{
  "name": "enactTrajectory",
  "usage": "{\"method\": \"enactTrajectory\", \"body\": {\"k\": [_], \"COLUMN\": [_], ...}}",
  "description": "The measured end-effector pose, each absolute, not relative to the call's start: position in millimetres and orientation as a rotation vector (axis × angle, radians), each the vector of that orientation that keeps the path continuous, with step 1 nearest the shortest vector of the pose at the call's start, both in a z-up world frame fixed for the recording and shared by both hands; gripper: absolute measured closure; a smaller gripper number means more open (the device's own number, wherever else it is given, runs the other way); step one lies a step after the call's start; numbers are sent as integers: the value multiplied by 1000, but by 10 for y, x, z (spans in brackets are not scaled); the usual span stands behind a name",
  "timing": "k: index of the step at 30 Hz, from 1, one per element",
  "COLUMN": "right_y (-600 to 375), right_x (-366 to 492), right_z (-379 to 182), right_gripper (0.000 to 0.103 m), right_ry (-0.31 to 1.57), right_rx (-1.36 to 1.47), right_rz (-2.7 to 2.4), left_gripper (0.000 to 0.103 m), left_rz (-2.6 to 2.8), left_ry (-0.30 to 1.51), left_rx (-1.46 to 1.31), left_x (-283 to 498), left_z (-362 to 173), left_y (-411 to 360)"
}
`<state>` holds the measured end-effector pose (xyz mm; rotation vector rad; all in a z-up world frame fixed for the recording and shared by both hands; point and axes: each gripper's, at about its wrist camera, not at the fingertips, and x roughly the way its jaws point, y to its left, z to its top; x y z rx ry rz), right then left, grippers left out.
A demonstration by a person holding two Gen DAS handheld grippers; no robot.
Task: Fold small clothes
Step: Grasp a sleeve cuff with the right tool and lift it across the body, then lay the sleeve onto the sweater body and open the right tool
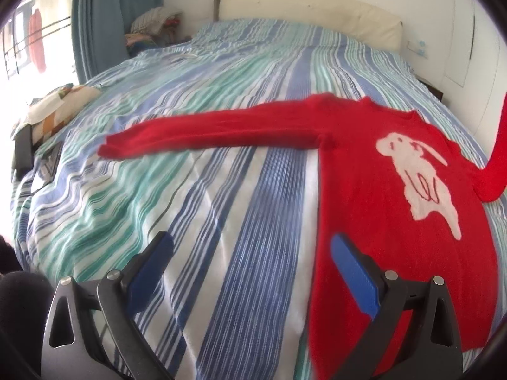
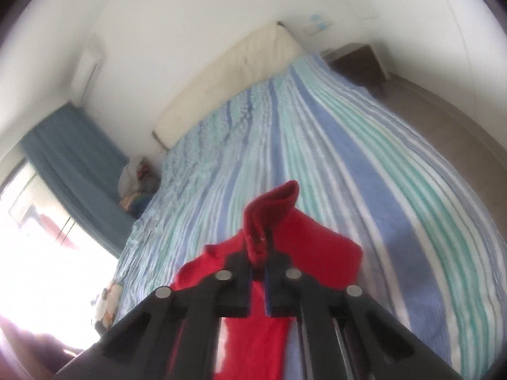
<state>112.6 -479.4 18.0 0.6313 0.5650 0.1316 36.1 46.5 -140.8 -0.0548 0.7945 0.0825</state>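
A small red sweater [image 1: 380, 196] with a white animal print lies face up on the striped bed [image 1: 221, 164]. Its left sleeve [image 1: 215, 129] stretches out flat to the left. My left gripper [image 1: 250, 247] is open and empty, low over the bedspread by the sweater's lower left edge, its right finger over the red cloth. My right gripper [image 2: 259, 253] is shut on the cuff of the right sleeve [image 2: 272, 209] and holds it lifted above the bed; that sleeve rises at the right edge of the left wrist view [image 1: 497, 158].
A cream headboard [image 1: 310, 9] stands at the far end. Blue curtains [image 1: 95, 15] and a pile of clothes [image 1: 155, 28] are at the far left. A cushion [image 1: 60, 104] and a dark flat object [image 1: 23, 152] lie at the bed's left edge. A nightstand [image 2: 358, 63] stands on the right.
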Motion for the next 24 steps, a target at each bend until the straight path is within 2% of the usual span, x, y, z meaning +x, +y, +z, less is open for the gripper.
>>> {"method": "enactTrajectory", "body": {"k": [3, 8, 9, 10, 11, 14, 18, 21, 24], "right_y": [-3912, -2540, -2359, -2269, -2216, -2363, -2920, -3298, -3452], "right_x": [1628, 2209, 2315, 2320, 2343, 2178, 2040, 1906, 1746], "right_z": [420, 176, 62, -122, -240, -438, -494, -605, -1011], "right_gripper": [98, 94, 76, 45, 40, 40, 40, 40, 40], "right_ry": [602, 690, 725, 784, 813, 808, 823, 865, 985], "right_rx": [530, 372, 378, 404, 449, 531, 483, 291, 42], "right_rz": [292, 432, 463, 492, 509, 529, 389, 204, 113], "left_gripper": [3, 3, 3, 3, 3, 3, 3, 3, 3], "left_rz": [90, 107, 111, 113, 110, 100, 90, 90, 99], "left_ry": [788, 802, 806, 810, 810, 810, 824, 824, 827], "left_rx": [-77, -87, -88, -92, -98, -115, -127, -118, -96], "left_x": [339, 353, 355, 357, 353, 361, 399, 401, 392], "left_z": [-1383, -1415, -1425, -1429, -1426, -1413, -1433, -1445, -1469], "left_y": [525, 589, 594, 600, 608, 616, 590, 563, 536]}}
